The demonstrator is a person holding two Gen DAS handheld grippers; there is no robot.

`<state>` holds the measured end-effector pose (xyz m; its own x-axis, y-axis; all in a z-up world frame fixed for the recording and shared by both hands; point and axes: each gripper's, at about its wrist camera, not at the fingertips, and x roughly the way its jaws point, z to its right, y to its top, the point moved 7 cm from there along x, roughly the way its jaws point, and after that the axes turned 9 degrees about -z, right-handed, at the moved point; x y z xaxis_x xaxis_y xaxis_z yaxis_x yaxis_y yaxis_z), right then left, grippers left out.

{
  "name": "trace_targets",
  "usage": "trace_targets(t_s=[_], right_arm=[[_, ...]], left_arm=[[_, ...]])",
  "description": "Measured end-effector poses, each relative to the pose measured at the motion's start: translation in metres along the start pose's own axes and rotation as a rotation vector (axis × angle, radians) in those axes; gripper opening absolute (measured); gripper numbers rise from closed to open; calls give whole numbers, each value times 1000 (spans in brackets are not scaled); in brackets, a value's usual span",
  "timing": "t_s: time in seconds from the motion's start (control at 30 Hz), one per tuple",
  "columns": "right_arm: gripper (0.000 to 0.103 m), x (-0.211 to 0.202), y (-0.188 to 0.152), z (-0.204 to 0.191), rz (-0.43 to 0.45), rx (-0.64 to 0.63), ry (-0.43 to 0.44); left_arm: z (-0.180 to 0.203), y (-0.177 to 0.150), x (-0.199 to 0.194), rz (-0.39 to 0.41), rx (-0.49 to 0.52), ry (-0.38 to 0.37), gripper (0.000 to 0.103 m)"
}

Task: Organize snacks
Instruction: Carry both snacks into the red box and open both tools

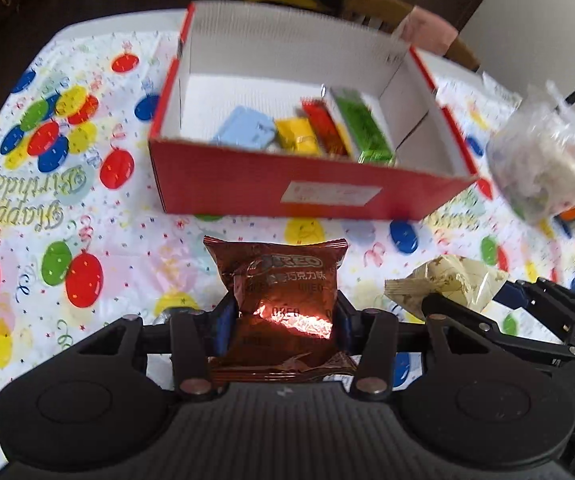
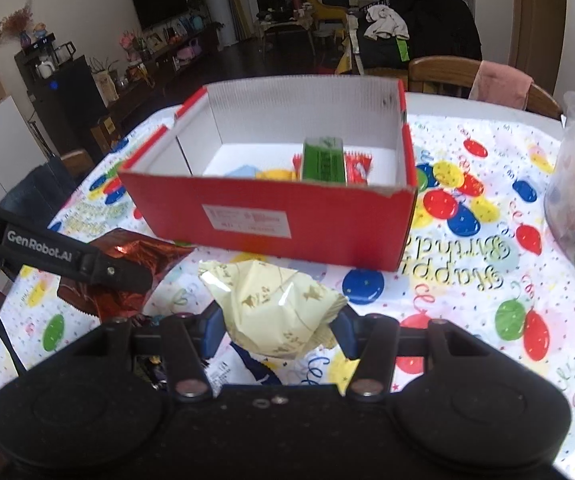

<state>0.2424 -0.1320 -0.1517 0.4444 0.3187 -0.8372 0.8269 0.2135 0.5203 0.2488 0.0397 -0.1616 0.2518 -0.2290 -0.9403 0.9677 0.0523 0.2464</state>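
My left gripper (image 1: 283,320) is shut on a brown foil Oreo packet (image 1: 279,280), held above the tablecloth in front of the red box (image 1: 287,188). My right gripper (image 2: 277,326) is shut on a cream wrapper with gold stars (image 2: 275,304), also lifted off the cloth. The cream packet (image 1: 443,284) shows at the right of the left wrist view; the Oreo packet (image 2: 127,276) shows at the left of the right wrist view. The open red box (image 2: 271,216) holds blue, yellow, red and green snacks (image 1: 363,124) along its near side.
A clear plastic bag (image 1: 547,160) of snacks lies right of the box. The balloon-print birthday tablecloth (image 1: 67,216) covers the table. A wooden chair (image 2: 443,74) with a pink cloth stands behind the far edge. A blue-and-white packet (image 2: 247,364) lies under my right gripper.
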Motion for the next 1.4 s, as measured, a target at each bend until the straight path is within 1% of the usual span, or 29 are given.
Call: trace_targets(t_s=[0.2,0.37,0.53,0.63,0.83,1.03,1.3,1.4], right_arm=[[53,-26,21,-3,52,-12,11],[53,-39,48,-2,100,-16,21],[53,-38,78,2,131,-25,13],[53,-33,97,4,132,-29,19],[53,-14,128,7,109,-34,25],[53,17,149,9,46,-44,36],[53,65,164,8,-41,-69,37],[53,82,170,11,-76,-55,43]], left_arm=[[-1,12,-28,60,-16,-22,47],[1,31,-45,107,-14,-17,48],[0,55,-59,157,-12,4,48],[-1,70,-62,175,-14,17,48],[-4,99,-57,177,-3,52,48],[-11,123,-34,143,-8,92,48],[-8,145,-2,95,24,142,48],[-5,151,8,78,33,150,48]])
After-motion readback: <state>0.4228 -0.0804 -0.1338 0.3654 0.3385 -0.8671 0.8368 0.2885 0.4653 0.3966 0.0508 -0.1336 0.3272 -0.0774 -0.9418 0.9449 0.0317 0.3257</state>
